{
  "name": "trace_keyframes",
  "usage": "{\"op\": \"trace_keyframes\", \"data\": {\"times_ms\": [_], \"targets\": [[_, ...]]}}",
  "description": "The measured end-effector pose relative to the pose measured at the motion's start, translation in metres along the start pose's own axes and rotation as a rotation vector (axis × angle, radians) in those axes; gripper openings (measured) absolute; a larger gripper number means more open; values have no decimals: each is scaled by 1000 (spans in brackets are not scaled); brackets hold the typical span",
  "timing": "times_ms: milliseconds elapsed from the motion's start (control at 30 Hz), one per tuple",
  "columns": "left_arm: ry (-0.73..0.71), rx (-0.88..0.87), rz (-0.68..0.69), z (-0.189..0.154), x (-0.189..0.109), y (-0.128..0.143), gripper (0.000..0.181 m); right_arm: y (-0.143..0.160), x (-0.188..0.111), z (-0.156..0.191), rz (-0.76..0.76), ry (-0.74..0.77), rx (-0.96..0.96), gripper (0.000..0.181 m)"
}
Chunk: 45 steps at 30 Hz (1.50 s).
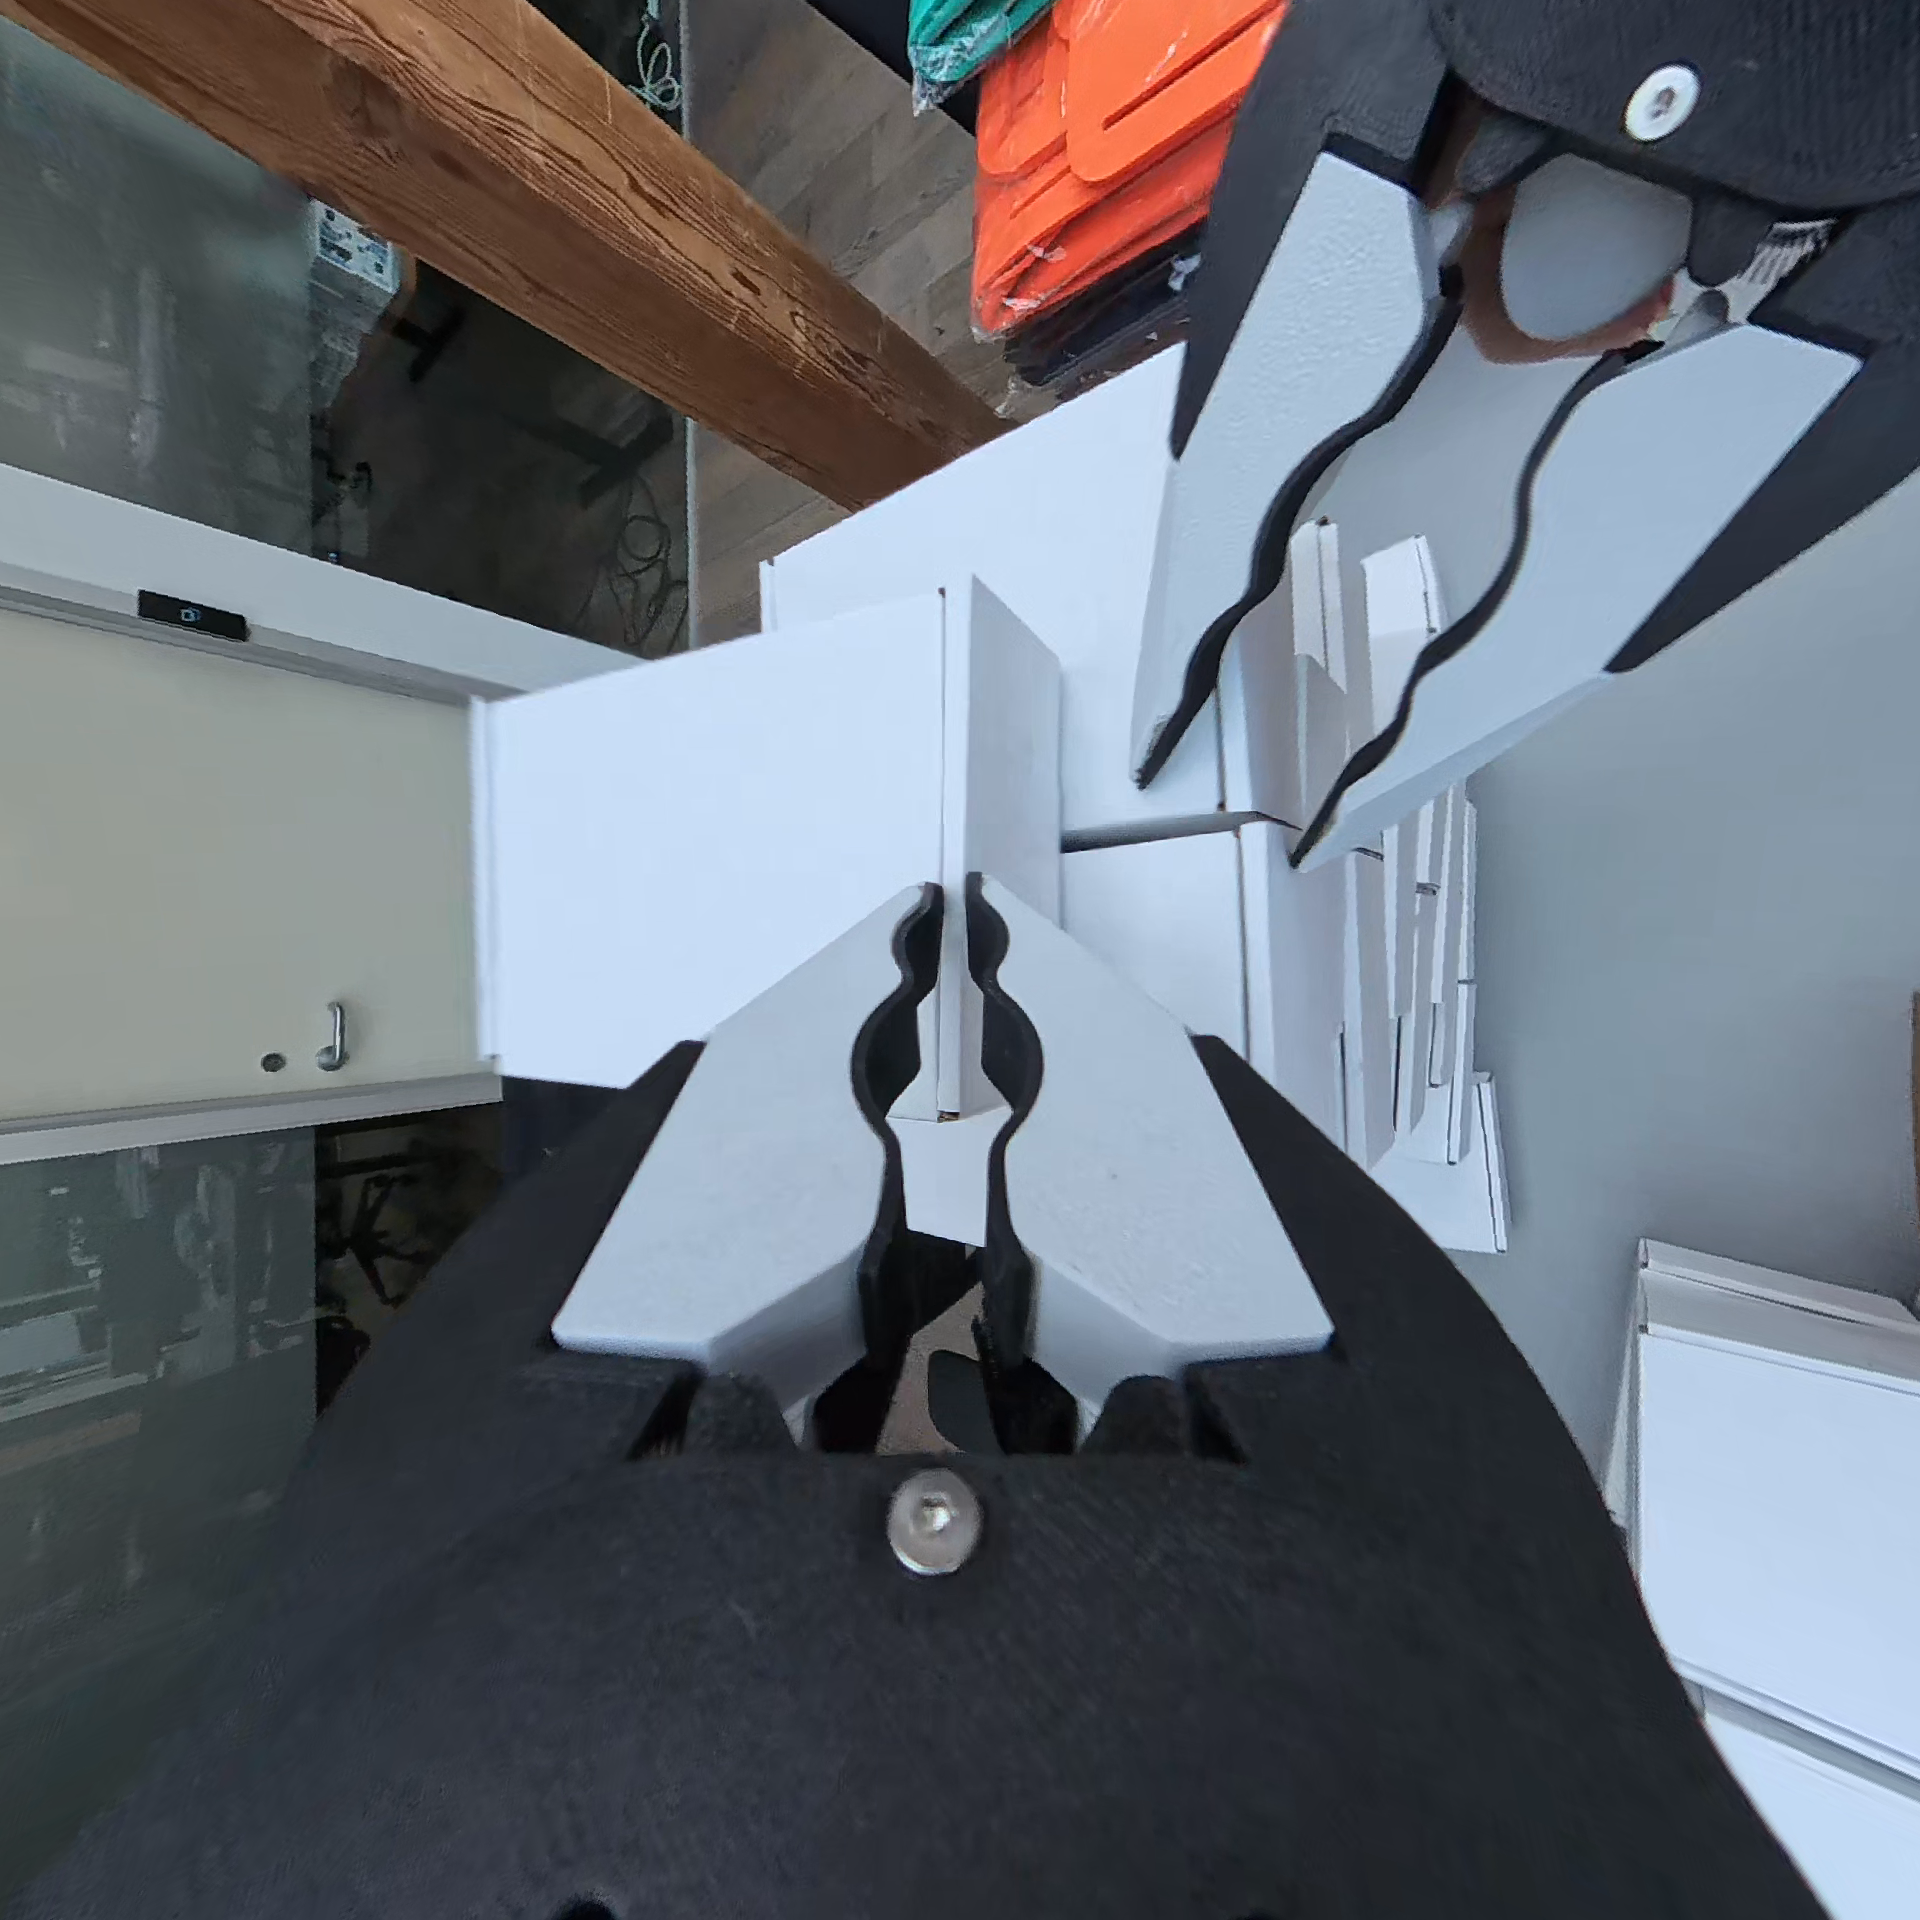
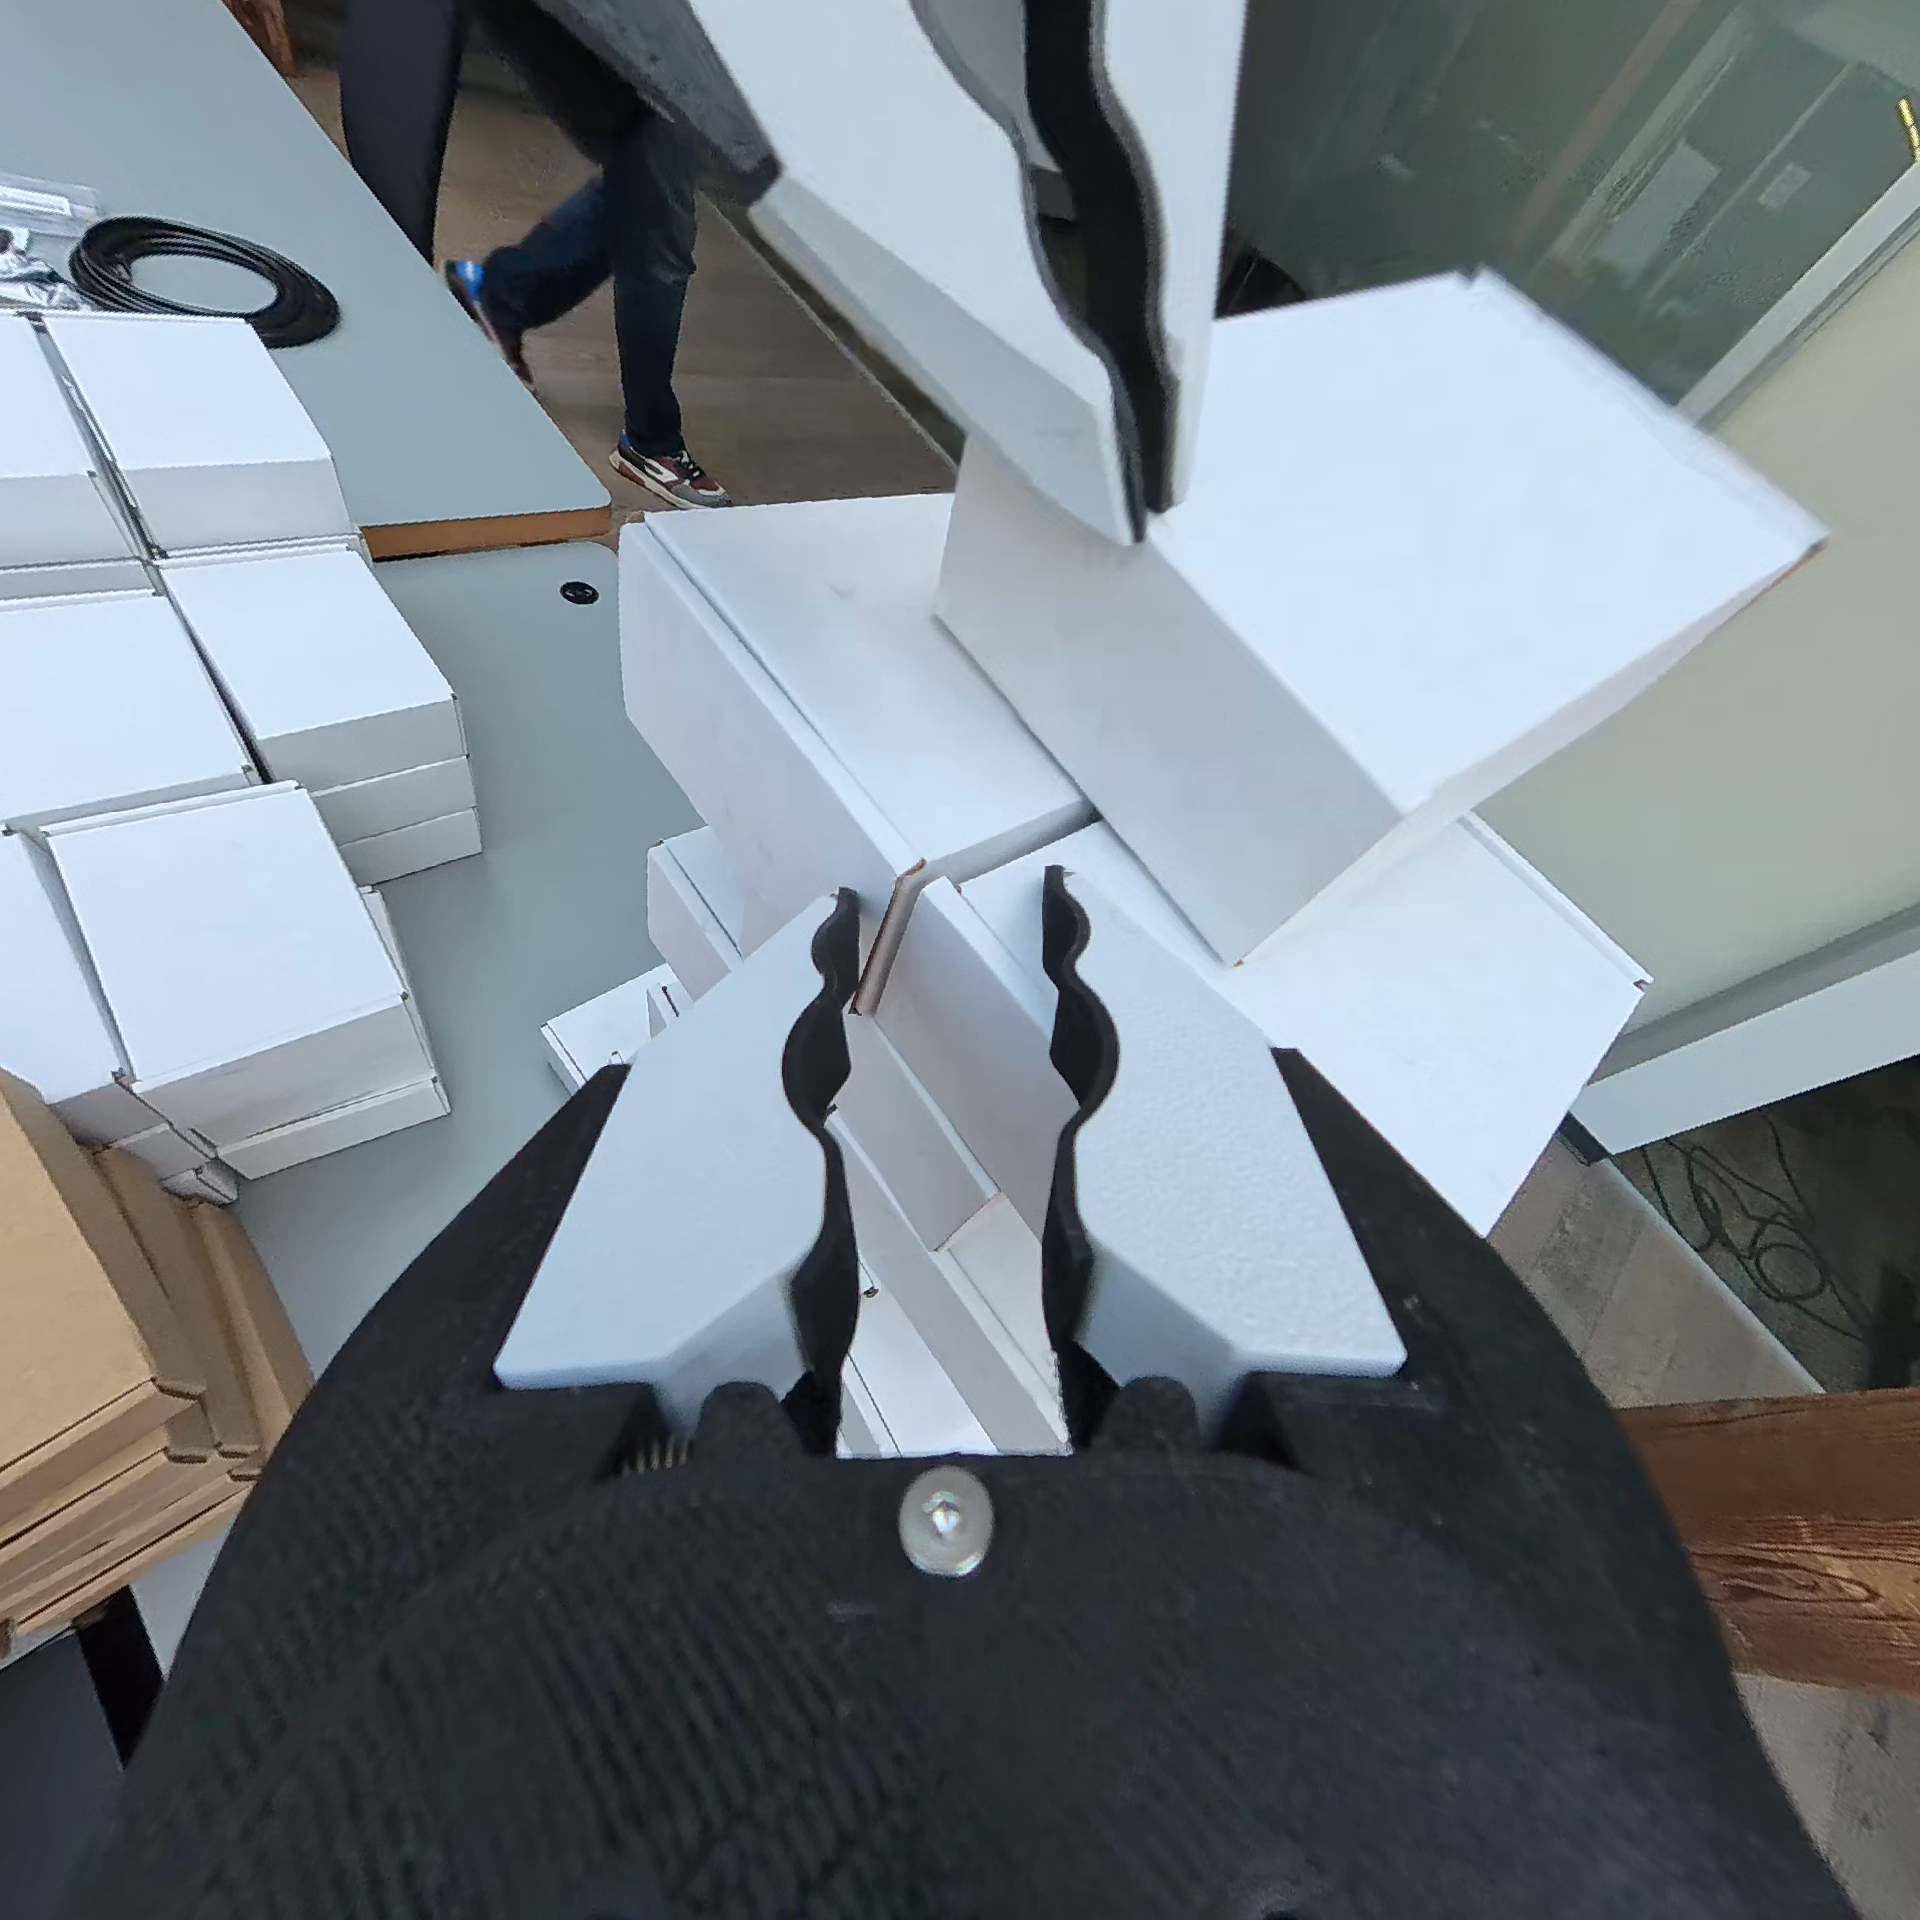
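My left gripper [image 1: 951,894] is shut on the edge of a side panel of a half-folded white cardboard box [image 1: 707,852] and holds it in the air. The same box [image 2: 1351,623] shows in the right wrist view, with the left gripper [image 2: 1143,520] clamped on it from above. My right gripper [image 2: 951,888] is open, and its fingers straddle an upright flap [image 2: 883,956] of a white cardboard blank lying below. The flap stands close to the left finger. In the left wrist view the right gripper [image 1: 1221,816] hangs open at the upper right, above flat white blanks [image 1: 1403,935].
Several folded white boxes [image 2: 208,675] are stacked on the grey table [image 2: 499,831] at the left. Brown cardboard flats [image 2: 83,1351] lie at the near left and a black cable coil [image 2: 197,275] at the far left. A person's legs [image 2: 634,312] pass behind. A wooden beam [image 1: 520,208] and orange pieces [image 1: 1091,156] show in the left wrist view. My right fingertips sit around 7 cm from my left ones.
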<state>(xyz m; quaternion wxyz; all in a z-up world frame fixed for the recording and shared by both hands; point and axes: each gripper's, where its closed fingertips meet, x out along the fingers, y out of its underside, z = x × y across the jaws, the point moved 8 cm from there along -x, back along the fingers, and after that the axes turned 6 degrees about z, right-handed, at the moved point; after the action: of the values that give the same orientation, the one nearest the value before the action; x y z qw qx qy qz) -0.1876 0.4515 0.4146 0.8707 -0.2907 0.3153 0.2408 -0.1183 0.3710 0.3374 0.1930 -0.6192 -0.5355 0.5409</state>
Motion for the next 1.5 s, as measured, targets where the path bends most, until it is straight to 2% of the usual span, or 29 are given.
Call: {"op": "trace_keyframes", "data": {"times_ms": [133,167,233,267,300,367,433,533,600,667,733,867,967,1133,1167,1233,1267,1333,1400,1500], "targets": [[54,-113,-54,19,2,-3,1,0,0,0,-1,1,-3,34],[36,-166,-129,33,-4,-6,1,0,0,-1,-2,-2,-1,34],[-14,-381,-344,75,-20,-9,2,0,0,-1,-2,-2,1,34],[-24,-489,-420,97,-23,-6,7,0,0,0,-3,-4,1,35],[-29,-568,-436,117,-19,0,16,0,0,-1,-3,-3,3,34],[-71,-670,-297,147,8,19,24,0,0,-1,-2,-5,11,34],[-57,-699,-135,161,43,36,12,0,-1,-1,-1,-7,20,34],[53,-671,12,158,84,46,9,0,0,0,-4,-1,23,34],[116,-659,35,152,102,44,10,0,-1,1,-5,8,23,35],[142,-645,54,148,112,43,0,1,-1,2,-8,14,18,35],[152,-641,55,146,114,42,0,2,-2,2,-16,19,17,35],[194,-622,-31,142,101,31,0,5,-2,2,-39,47,6,34],[169,-642,-6,137,96,26,0,6,-3,3,-57,49,12,33],[216,-676,14,128,86,17,0,5,-2,4,-52,63,-4,33],[173,-683,25,130,85,20,0,5,-2,4,-52,64,-4,33],[62,-720,51,137,84,35,14,5,-2,4,-51,58,6,33],[59,-763,50,138,84,43,16,5,-2,5,-50,57,9,34],[122,-899,-17,137,83,55,26,5,-2,5,-46,65,-1,34],[216,-1018,-137,133,80,62,25,5,-3,6,-43,70,-13,35],[244,-1119,-358,132,77,69,35,5,-2,7,-52,65,-19,37]]}}
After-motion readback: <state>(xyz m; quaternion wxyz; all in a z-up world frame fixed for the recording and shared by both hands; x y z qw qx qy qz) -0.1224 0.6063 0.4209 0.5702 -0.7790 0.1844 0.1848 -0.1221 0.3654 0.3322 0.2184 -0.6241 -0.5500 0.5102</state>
